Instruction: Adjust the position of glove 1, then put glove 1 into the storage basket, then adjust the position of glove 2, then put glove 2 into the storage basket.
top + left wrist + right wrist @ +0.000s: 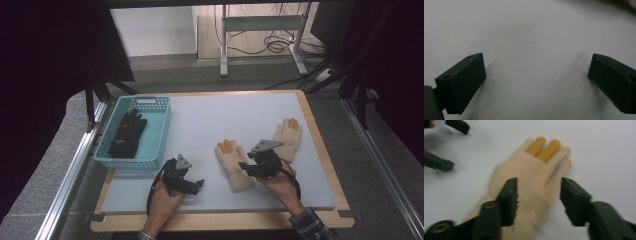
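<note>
Right gripper (537,200) hangs over the near cream glove (234,165) lying flat on the table (210,125), jaws apart, not pressing it. Left gripper (536,75), jaws wide, sits over bare table. Second cream glove (288,137) lies farther right; black glove (127,134) in the blue basket (161,135).

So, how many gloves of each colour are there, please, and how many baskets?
Cream gloves with orange fingertips: 2, one near the right gripper, one farther back on the mat.
Black gloves: 1, lying in the basket.
Light blue baskets: 1.
Total: 4 things.
</note>
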Motion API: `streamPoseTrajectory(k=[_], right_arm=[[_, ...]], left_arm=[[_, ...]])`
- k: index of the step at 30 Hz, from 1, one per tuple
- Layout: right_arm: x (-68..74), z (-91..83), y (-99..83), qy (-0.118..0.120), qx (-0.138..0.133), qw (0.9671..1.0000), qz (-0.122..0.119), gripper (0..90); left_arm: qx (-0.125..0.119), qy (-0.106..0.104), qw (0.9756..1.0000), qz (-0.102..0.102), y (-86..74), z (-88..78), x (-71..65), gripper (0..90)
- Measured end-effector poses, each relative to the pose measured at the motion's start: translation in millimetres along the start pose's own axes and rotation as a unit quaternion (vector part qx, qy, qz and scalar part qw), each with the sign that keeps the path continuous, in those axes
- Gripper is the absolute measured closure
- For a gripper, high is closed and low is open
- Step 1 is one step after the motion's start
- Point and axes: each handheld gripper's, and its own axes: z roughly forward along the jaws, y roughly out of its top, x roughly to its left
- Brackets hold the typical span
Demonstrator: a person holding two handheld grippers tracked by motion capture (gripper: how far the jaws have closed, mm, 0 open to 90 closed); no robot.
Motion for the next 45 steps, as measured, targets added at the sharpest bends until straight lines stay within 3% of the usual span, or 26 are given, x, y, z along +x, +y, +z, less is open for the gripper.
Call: streamPoseTrajectory(k=[3,5,9,21,25,33,40,45], right_arm=[[-10.5,-4.4,-17.2,-0.001,0.013,0.9999,0.008,69.7],[-12.5,-4.3,-25.8,0.004,0.018,0.9998,0.01,76.1],[-13.2,-1.7,-40.9,0.013,0.031,0.9993,0.017,80.0],[10.3,2.9,-45.2,0.047,0.021,0.9987,-0.003,79.2],[17.3,5.6,-42.5,0.045,0.022,0.9986,-0.018,75.6],[23.8,8.1,-41.0,0.055,0.02,0.9981,-0.02,75.4],[21.3,6.1,-39.0,0.053,0.016,0.9983,-0.021,69.3],[11.5,-1.4,-37.6,0.037,0.01,0.9992,-0.014,62.0]], left_arm=[[0.0,0.0,1.0,0.0,0.0,0.0,0.1,1.8],[0.0,0.0,1.0,0.0,0.1,0.0,0.1,1.8],[0.0,0.0,1.0,0.0,0.0,0.1,-0.1,1.8],[0.0,0.0,1.0,0.0,0.0,0.0,-0.1,1.9],[0.0,0.0,1.0,0.0,0.0,0.0,0.0,1.9],[0.0,0.0,1.0,0.0,0.0,0.0,0.0,1.9],[-0.001,0.001,1.0,0.0,-0.1,0.1,-0.2,1.9],[0.0,0.0,1.0,0.0,-0.1,0.0,-0.1,1.9]])
